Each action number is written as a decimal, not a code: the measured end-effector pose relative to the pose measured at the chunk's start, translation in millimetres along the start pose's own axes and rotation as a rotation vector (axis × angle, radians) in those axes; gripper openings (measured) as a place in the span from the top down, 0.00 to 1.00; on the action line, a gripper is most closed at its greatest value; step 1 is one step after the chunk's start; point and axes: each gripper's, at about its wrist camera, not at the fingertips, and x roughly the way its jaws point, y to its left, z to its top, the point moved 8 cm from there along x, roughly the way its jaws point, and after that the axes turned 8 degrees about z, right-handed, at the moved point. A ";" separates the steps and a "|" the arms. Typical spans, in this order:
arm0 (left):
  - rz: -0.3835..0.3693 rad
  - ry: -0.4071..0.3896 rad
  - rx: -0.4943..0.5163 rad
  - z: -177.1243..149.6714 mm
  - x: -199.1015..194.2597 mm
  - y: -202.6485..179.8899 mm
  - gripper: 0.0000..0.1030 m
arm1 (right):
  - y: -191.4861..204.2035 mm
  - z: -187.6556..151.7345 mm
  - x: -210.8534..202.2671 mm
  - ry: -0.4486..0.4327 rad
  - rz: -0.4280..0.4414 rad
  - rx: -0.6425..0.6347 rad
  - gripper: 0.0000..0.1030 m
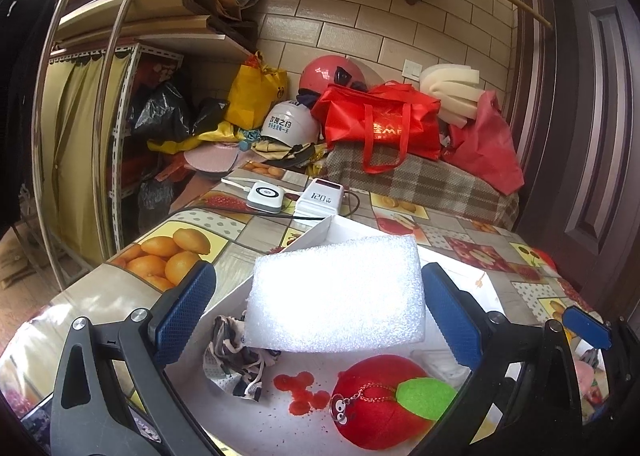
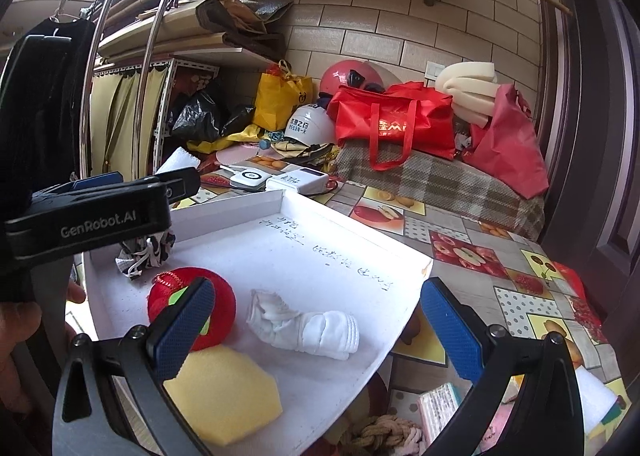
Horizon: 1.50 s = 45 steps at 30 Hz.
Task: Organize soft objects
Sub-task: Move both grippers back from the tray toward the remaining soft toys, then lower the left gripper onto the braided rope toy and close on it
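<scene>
A white tray (image 2: 256, 204) lies on the fruit-patterned table. In it are a red plush apple (image 1: 380, 400), also in the right wrist view (image 2: 224, 296), a crumpled patterned cloth (image 1: 234, 356), a white rolled sock (image 2: 320, 328) and a yellow sponge (image 2: 224, 396). My left gripper (image 1: 320, 308) is open; a white foam block (image 1: 336, 296) sits between its blue pads above the tray, with gaps on both sides. My right gripper (image 2: 316, 332) is open and empty over the tray's near edge, above the sock. The left gripper's body (image 2: 92, 216) shows in the right wrist view.
A white charger (image 1: 266, 196) and power bank (image 1: 320, 200) with cables lie beyond the tray. Helmets, red bags (image 1: 380, 124) and foam are piled at the wall on a plaid cloth. A rope coil (image 2: 384, 436) and a packet (image 2: 436, 412) lie near the table's front. A metal rack (image 1: 108, 96) stands left.
</scene>
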 end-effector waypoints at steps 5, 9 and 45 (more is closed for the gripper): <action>-0.057 0.028 -0.031 -7.4 -7.9 -2.7 0.00 | -8.8 -11.5 -29.4 -0.020 0.032 0.046 0.00; -0.144 0.040 0.045 -16.3 -23.2 -29.6 0.00 | -35.5 -17.9 -67.8 -0.080 -0.031 0.032 0.00; -0.429 0.474 0.630 -151.5 -43.5 -242.4 0.01 | -215.0 -92.0 -122.0 -0.038 -0.229 0.518 0.00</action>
